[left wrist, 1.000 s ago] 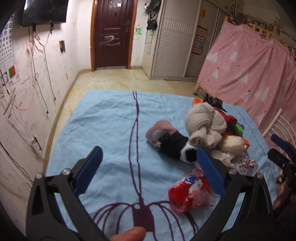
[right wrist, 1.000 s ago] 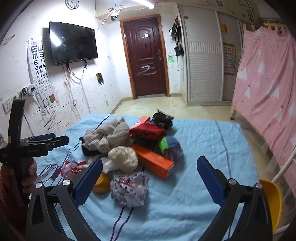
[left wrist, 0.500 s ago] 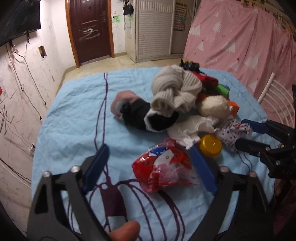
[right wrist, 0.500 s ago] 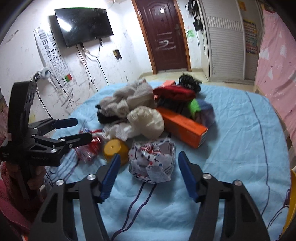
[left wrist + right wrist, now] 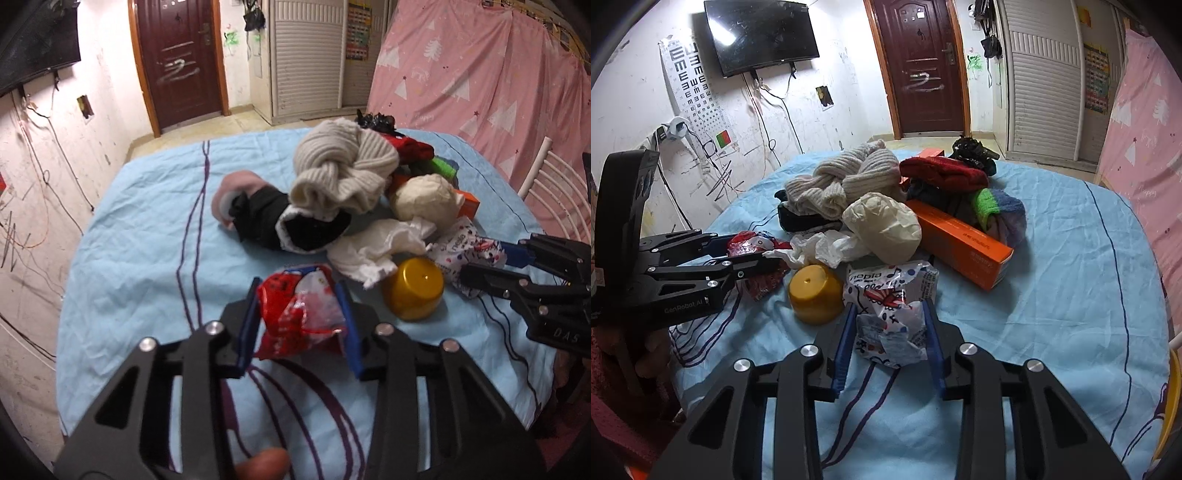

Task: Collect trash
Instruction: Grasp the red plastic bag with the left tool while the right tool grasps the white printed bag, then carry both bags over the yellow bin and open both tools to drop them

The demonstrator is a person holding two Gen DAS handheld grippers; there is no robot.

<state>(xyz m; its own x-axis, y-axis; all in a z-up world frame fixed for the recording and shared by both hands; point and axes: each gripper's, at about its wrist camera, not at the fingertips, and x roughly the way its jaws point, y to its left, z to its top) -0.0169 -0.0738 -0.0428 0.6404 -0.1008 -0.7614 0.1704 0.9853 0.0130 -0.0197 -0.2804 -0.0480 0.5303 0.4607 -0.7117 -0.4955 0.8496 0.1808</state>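
My left gripper (image 5: 299, 291) is shut on a crumpled red snack wrapper (image 5: 301, 314) lying on the blue sheet (image 5: 140, 266). It also shows in the right wrist view (image 5: 753, 258), around the same wrapper (image 5: 757, 240). My right gripper (image 5: 890, 310) is shut on a crumpled white patterned wrapper (image 5: 890, 314); it shows in the left wrist view (image 5: 480, 264) on that wrapper (image 5: 458, 251). A crumpled white tissue (image 5: 376, 251) and a cream paper ball (image 5: 424, 201) lie between them.
A yellow cup (image 5: 413, 291) lies upside down between the grippers. Behind it lies a pile: beige knit (image 5: 343, 170), black and pink garments (image 5: 258, 214), red cloth (image 5: 942, 171), green and blue cloth (image 5: 997, 210), orange box (image 5: 960, 240). A pink curtain (image 5: 480, 81) hangs on the right.
Both grippers moved forward and down to the table and closed: the left on the red wrapper, the right on the white patterned wrapper.
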